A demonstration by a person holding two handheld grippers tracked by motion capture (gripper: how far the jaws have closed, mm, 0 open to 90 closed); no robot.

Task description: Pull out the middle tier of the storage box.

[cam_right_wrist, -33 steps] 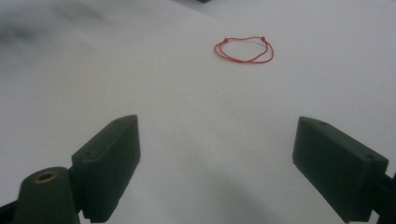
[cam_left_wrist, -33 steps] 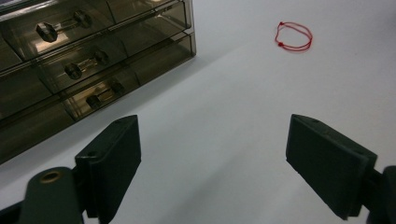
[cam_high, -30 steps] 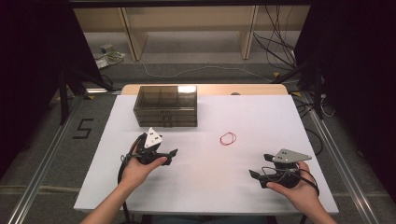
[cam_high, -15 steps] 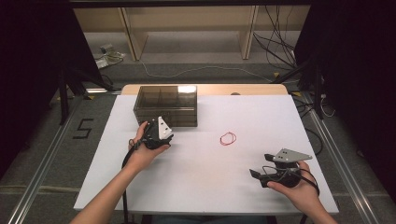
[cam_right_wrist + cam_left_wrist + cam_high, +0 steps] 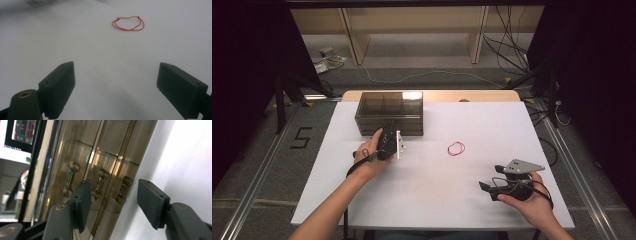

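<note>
One smoky drawer box with three handles stood at the bench's eleven o'clock. The left gripper, fingers half-spread and just closing, framed the lowest handle, untouched. The right gripper gaped empty, one red loop at twelve o'clock.

one drawer box with three drawers and three handles, one red cord loop, two grippers, left and right, and one white table.
</note>
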